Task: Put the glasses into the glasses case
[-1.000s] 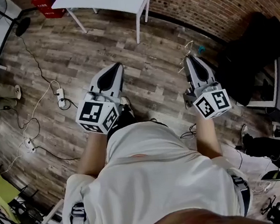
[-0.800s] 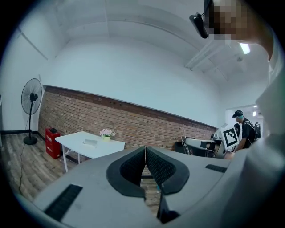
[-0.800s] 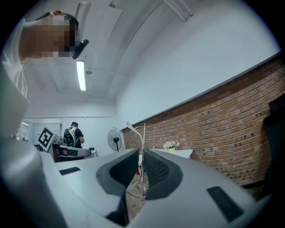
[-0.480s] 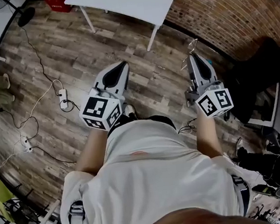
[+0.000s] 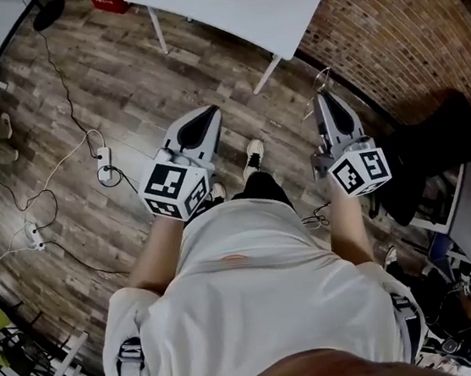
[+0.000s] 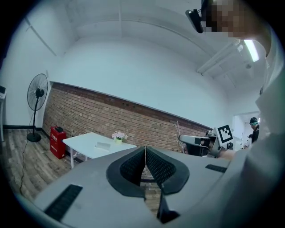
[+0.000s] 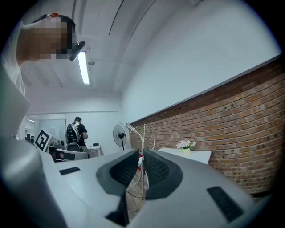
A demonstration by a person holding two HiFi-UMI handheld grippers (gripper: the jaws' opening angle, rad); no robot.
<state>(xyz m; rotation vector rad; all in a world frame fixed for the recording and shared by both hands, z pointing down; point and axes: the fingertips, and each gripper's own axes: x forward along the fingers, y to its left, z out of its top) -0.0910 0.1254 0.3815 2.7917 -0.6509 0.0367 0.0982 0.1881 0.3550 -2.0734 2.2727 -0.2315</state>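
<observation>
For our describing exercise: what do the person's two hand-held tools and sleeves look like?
The left tool and right tool are pale grey tapering shells with black ribbed pads. Each carries a white cube printed with black square markers. The person wears a light short-sleeved T-shirt.

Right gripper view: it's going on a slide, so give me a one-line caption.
Right gripper, jaws shut on wire-frame glasses, aimed toward a white table beside a brick wall.

floor (image 5: 136, 76): matt worn wood planks; wall (image 5: 384, 11): rough brick; counter (image 5: 265, 9): smooth white; glasses (image 7: 143, 138): thin metal wire
</observation>
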